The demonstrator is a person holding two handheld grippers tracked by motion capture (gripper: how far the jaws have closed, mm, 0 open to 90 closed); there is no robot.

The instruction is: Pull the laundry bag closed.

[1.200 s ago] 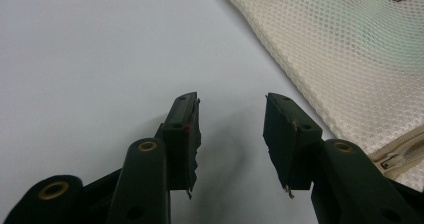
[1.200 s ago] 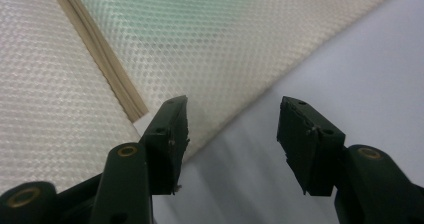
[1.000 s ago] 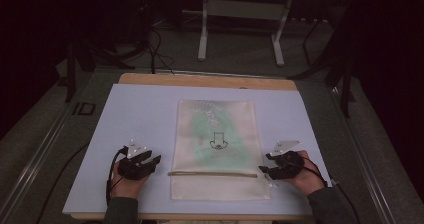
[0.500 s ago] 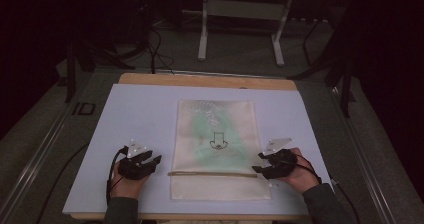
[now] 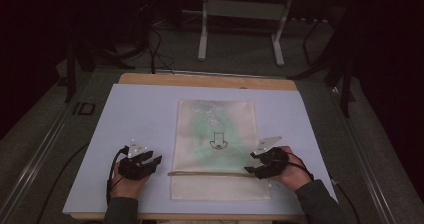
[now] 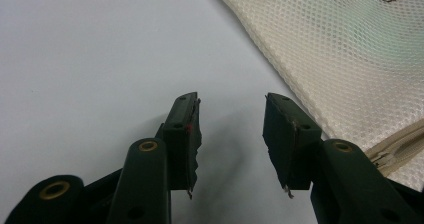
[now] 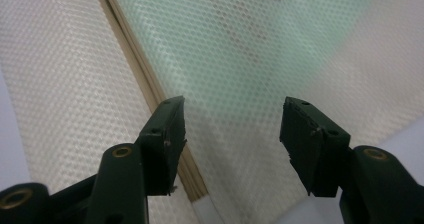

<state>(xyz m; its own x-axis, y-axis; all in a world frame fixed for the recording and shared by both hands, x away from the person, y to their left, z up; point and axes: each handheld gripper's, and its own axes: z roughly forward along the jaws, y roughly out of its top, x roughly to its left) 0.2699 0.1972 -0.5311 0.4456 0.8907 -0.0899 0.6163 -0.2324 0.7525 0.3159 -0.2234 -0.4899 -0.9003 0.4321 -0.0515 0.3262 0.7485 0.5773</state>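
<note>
Right tongs moved inward – opening, seemingly empty | over mesh bag

High view overhead, gripper views close (all share mesh bag)

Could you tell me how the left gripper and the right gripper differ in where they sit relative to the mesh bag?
The left gripper sits over bare table sheet, beside the mesh bag; the right gripper reaches over the bag's edge. The left gripper's jaws frame plain sheet; the right gripper's jaws, which have just been opening, frame the bag's zip. Both stand open, holding nothing.
</note>
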